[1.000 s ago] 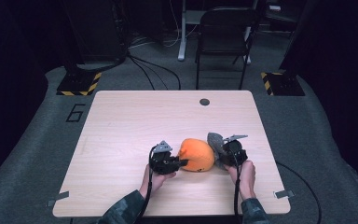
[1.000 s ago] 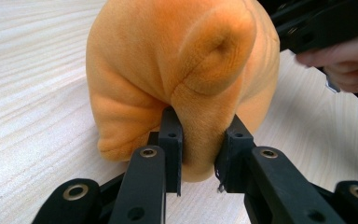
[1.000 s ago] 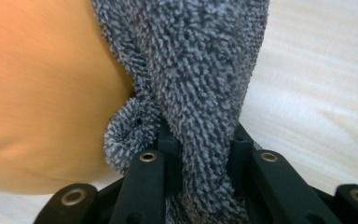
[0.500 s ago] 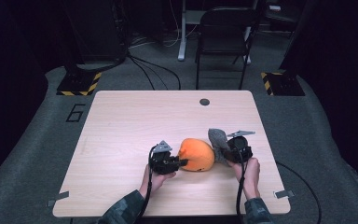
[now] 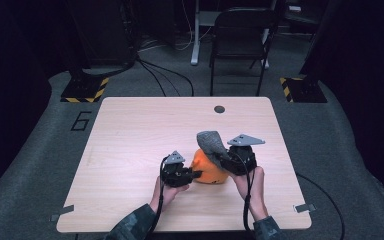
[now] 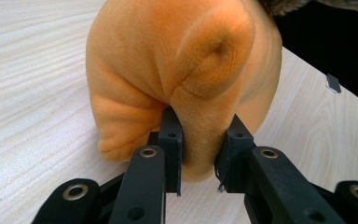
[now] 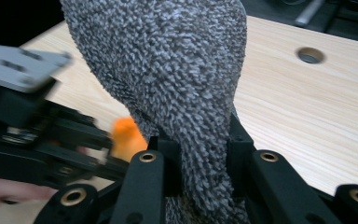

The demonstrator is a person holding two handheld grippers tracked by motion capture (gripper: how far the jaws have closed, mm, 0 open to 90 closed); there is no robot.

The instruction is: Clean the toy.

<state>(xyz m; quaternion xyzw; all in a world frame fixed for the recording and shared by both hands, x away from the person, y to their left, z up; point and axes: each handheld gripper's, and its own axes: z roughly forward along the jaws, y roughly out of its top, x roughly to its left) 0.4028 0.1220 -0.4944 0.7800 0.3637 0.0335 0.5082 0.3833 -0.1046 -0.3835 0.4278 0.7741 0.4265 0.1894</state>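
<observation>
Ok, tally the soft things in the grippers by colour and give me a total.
Orange: 1, the orange plush toy, pinched by the left gripper.
Grey: 1, the grey nubby cloth, clamped in the right gripper.
Total: 2.

Pale wood-grain table [image 5: 130,150] with rounded corners and a round grommet hole [image 5: 219,109] near its far edge, standing on grey carpet [image 5: 40,165] marked with a number six [image 5: 82,120]. Beyond it, a dark folding chair [image 5: 240,40], black cables [image 5: 165,75] trailing over the floor, and two yellow-and-black striped blocks [image 5: 84,90] flanking the far corners. Dim, nearly black surroundings, with light falling mostly on the tabletop.
</observation>
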